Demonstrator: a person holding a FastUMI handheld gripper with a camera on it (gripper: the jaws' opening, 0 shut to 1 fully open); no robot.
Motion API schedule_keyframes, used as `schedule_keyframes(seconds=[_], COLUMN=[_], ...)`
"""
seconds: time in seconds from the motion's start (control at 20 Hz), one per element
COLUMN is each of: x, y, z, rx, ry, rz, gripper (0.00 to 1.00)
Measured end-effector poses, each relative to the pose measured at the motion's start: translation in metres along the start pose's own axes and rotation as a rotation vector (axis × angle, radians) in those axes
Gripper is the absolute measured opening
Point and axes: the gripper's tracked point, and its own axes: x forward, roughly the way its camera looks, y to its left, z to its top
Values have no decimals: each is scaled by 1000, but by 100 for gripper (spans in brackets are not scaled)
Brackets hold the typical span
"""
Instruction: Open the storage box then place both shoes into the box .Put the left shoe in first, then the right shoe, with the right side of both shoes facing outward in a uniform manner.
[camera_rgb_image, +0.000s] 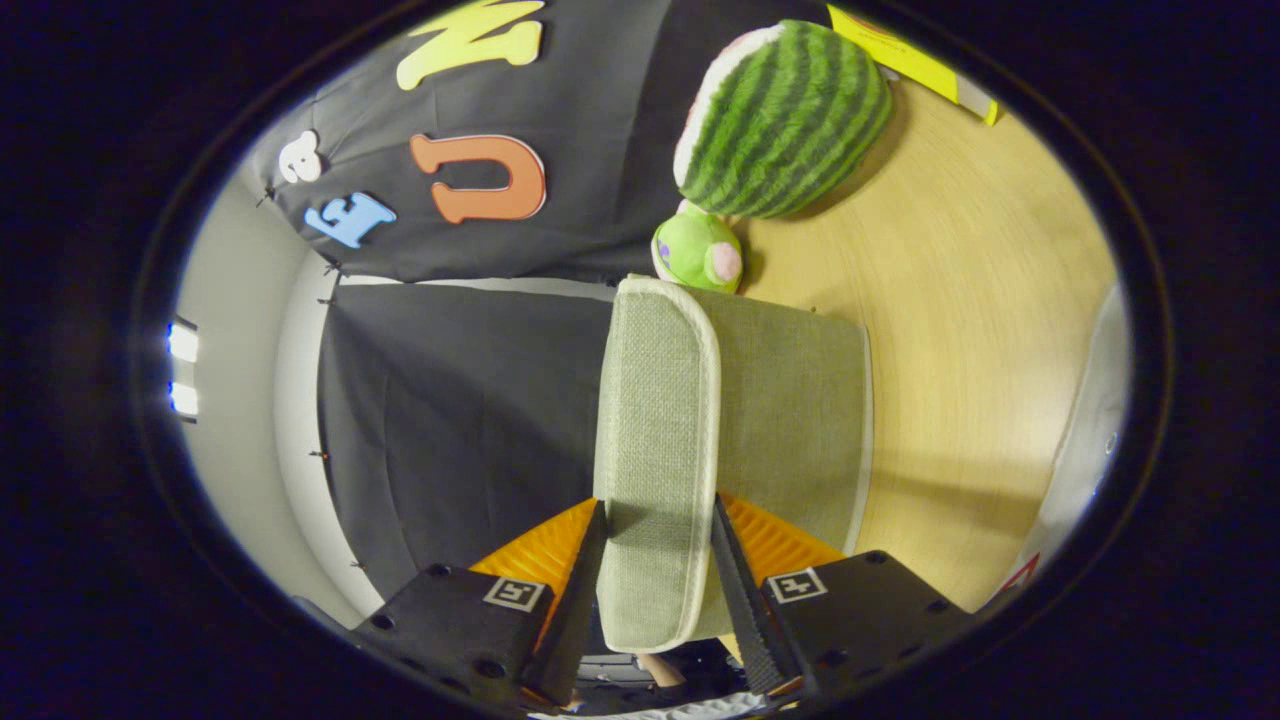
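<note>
We find no brand or readable writing on the storage box (790, 420); the yellow box (915, 62) beyond the watermelon plush (785, 120) carries print too small to make out. Our gripper (655, 540) pinches the box's lid (655, 450), a pale green woven flap with white piping, both fingers pressed against its two faces. The lid runs from between the fingers straight ahead, and the box body sits just beside it on the wooden table (980, 330). A small green plush toy (698, 250) lies beyond the lid's far end.
</note>
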Motion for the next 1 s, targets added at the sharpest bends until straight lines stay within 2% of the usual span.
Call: schedule_keyframes(seconds=[0.1,0.15,0.2,0.3,0.45,0.6,1.0], x=[-5,-7,-10,-13,-15,-18,-30], y=[-2,-3,-2,2,11,24,82], z=[2,5,4,3,0,-3,-1], rx=[-10,-12,-17,-32,-48,-87,-188], ry=[-12,-25,-23,-19,-6,-15,-49], rz=[-1,-4,-6,7,26,35,72], gripper=[57,51,40,30,24,9,5])
